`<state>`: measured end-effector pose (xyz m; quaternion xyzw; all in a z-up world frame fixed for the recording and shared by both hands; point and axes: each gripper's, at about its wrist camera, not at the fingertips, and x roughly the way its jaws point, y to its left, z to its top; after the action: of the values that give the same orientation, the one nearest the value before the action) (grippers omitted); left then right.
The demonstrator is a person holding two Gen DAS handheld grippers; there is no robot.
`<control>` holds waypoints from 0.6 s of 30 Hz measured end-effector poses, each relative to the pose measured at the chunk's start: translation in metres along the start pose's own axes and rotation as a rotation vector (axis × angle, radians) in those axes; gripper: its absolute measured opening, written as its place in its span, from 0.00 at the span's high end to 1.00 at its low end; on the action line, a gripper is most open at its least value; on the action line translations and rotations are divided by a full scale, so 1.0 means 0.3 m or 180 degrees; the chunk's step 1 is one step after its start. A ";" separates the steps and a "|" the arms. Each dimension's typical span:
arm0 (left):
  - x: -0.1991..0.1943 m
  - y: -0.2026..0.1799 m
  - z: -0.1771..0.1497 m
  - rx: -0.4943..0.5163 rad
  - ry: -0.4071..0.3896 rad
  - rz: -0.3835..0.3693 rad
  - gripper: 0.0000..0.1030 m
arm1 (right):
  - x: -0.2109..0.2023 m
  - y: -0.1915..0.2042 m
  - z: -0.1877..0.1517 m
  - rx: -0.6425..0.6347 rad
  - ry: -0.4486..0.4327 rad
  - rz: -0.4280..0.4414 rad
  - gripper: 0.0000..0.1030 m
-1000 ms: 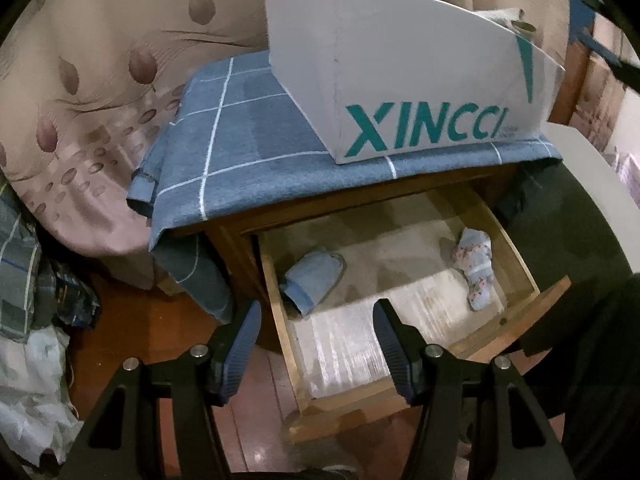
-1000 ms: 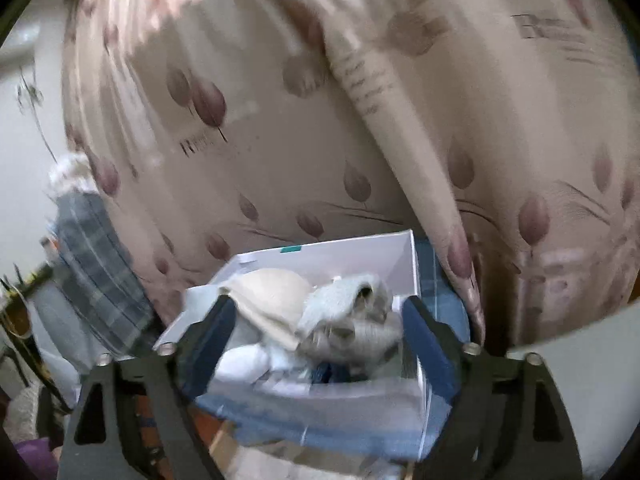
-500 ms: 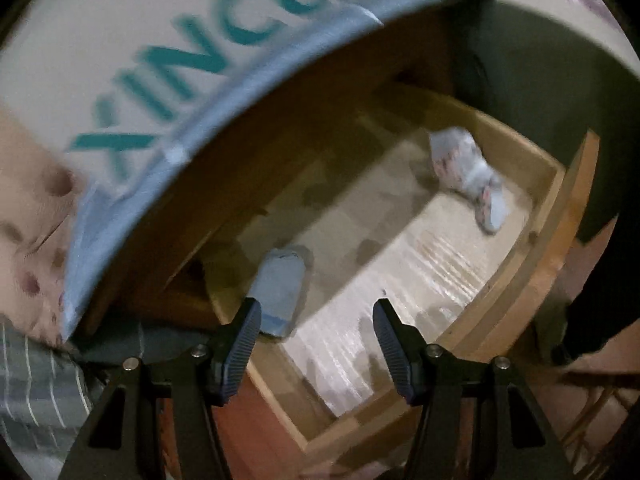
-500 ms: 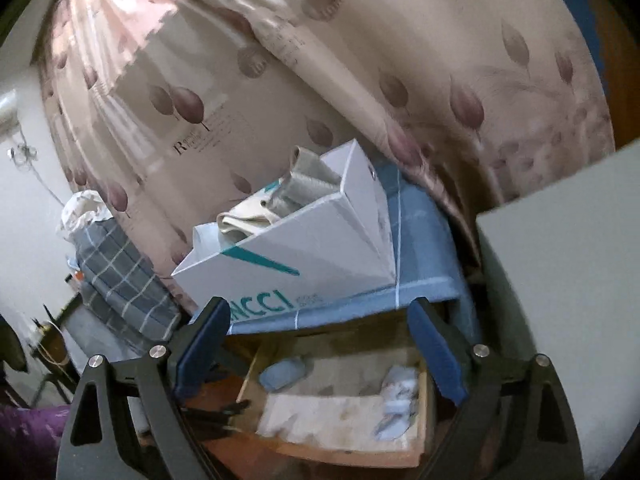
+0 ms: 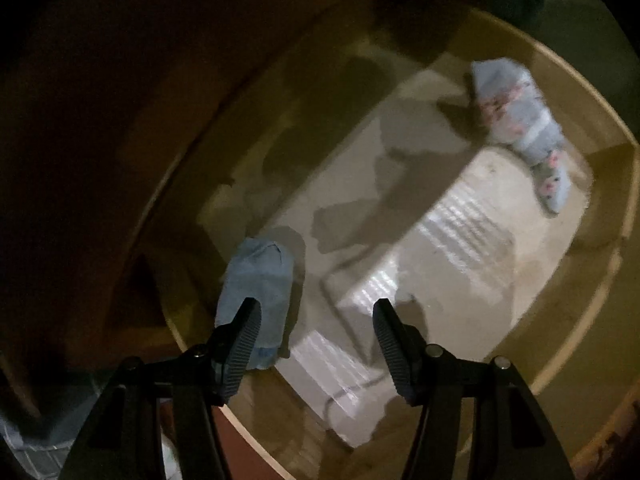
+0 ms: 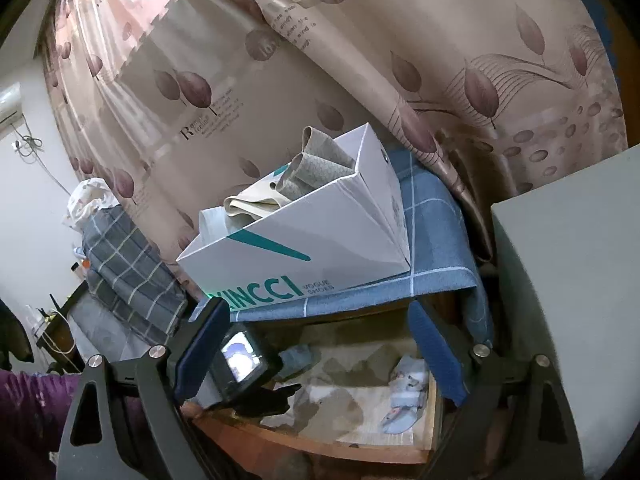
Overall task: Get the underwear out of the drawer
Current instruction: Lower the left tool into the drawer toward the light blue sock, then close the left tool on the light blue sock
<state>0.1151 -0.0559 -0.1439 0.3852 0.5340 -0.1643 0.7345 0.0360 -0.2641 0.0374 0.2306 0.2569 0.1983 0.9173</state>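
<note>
The wooden drawer (image 5: 616, 280) stands pulled out and dim inside. A folded plain blue underwear (image 5: 256, 280) lies at its left end, and a pale floral piece (image 5: 516, 120) at its right end. My left gripper (image 5: 314, 312) points down into the drawer, open, with nothing between its jaws. Its left finger (image 5: 240, 340) overlaps the blue piece's near edge; whether it touches is unclear. The right gripper (image 6: 320, 344) hangs open and empty in front of the drawer (image 6: 320, 446). In its view I also see the blue piece (image 6: 298, 358) and the floral piece (image 6: 406, 384).
A shiny paper liner (image 5: 460, 240) covers the drawer floor. A white XINCCI shoe box (image 6: 320, 240) sits on a blue checked cloth (image 6: 436, 240) on top of the stand, just above the drawer. Behind is a leaf-print curtain (image 6: 400, 60); a white panel (image 6: 568, 280) stands right, plaid fabric (image 6: 124, 264) left.
The left gripper has dropped and rolled from above the stand down into the drawer, close to the blue piece. The right gripper tipped down from the curtain to face the drawer, then stayed put.
</note>
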 end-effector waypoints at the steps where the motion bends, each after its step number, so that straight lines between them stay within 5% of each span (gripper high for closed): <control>1: 0.012 -0.006 0.001 0.0082 -0.0001 0.0055 0.42 | 0.003 0.000 -0.001 0.0000 0.0013 -0.0002 0.13; 11: 0.169 0.045 0.000 0.0246 0.0254 0.0043 0.42 | 0.025 0.006 -0.005 0.0000 0.0129 0.0050 0.13; 18: 0.248 0.063 0.002 0.0486 0.0215 0.0125 0.37 | 0.037 -0.004 -0.004 0.0068 0.0182 0.0082 0.13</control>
<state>0.1557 -0.0313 -0.2043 0.4558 0.5367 -0.1771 0.6877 0.0444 -0.2592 0.0316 0.2379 0.2822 0.2138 0.9045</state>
